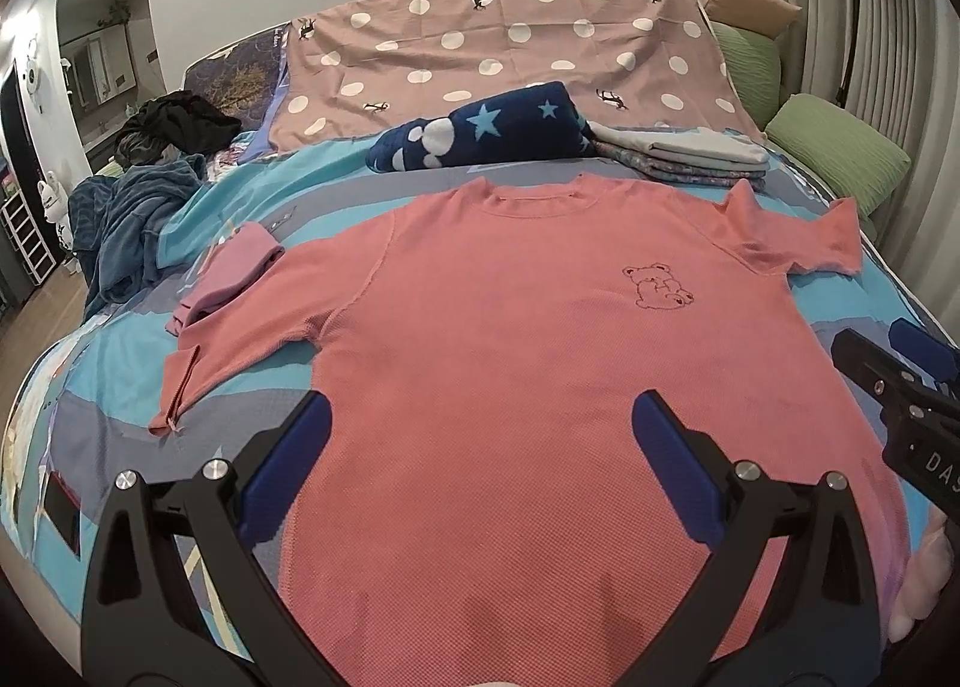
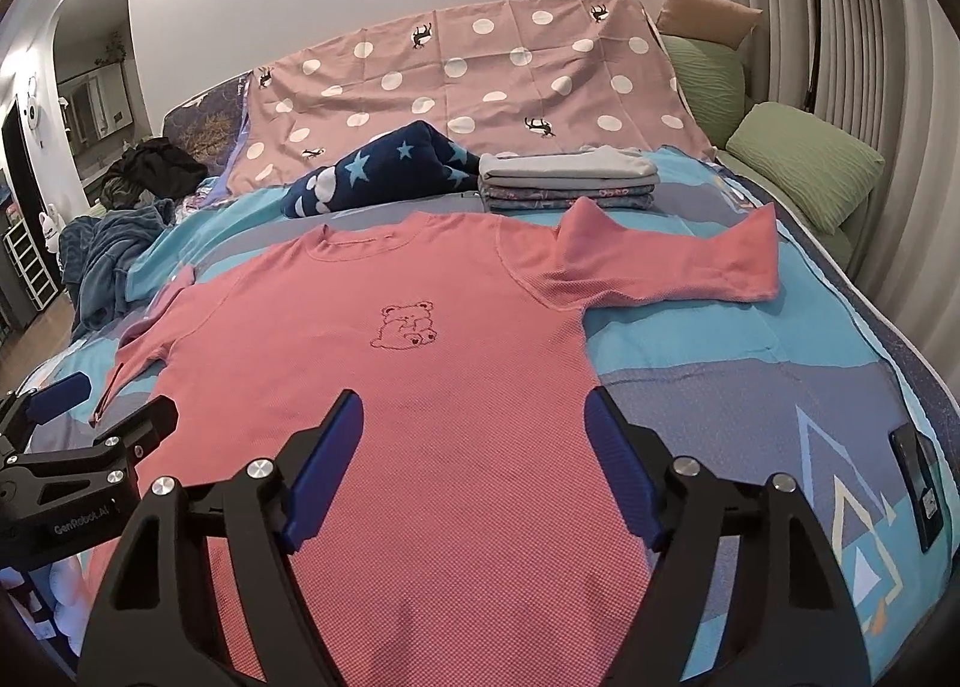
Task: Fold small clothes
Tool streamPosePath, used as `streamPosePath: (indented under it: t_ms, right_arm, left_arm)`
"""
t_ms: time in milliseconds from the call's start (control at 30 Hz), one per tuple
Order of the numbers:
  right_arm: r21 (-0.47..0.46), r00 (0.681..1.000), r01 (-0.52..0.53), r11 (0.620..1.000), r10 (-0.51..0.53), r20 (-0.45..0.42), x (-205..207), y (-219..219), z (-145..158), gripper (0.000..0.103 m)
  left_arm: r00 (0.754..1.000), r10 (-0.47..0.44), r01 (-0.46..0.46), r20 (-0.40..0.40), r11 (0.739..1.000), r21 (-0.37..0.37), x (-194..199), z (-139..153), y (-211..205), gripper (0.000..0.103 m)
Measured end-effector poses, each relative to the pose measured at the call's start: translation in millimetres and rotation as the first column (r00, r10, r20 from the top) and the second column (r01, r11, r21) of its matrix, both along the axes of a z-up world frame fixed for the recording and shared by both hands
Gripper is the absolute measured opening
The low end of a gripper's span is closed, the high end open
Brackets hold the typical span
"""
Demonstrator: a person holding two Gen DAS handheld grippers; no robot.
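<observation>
Item: pink waffle-knit T-shirt with bear outline (image 1: 540, 339), spread face-up mid-bed, collar toward the headboard, hem at the near edge of the patterned blue bedspread (image 2: 750, 387).

Left gripper (image 1: 480, 435): jaws wide, empty, above the lower left of the shirt.

Right gripper (image 2: 474, 435): jaws wide, empty, above its lower right.

Handling, as judged: flatten the rumpled right sleeve (image 2: 678, 261) first; pinch both layers at the side seam, then fold inward evenly.

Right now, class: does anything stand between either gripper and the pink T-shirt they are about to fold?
Nothing visible does. The left gripper and right gripper both hang open directly over the pink T-shirt, which lies spread flat on the bed; the stack of folded clothes lies beyond its collar.
</observation>
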State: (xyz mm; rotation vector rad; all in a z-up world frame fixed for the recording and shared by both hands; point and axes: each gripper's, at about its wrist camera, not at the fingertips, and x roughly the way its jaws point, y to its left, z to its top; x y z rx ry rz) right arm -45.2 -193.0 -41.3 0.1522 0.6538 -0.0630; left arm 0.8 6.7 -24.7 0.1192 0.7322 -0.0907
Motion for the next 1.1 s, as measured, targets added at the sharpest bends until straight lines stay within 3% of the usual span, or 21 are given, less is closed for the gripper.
streamPosePath:
  t_ms: [1100]
  right_arm:
    - [-0.013,0.999,-0.002,1.000,0.001,-0.035,1.9,3.8,-5.0,0.077]
  left_arm:
    - [0.999,-0.008,0.007,-0.041,1.000,-0.017,1.3,-12.4,5.2,0.101]
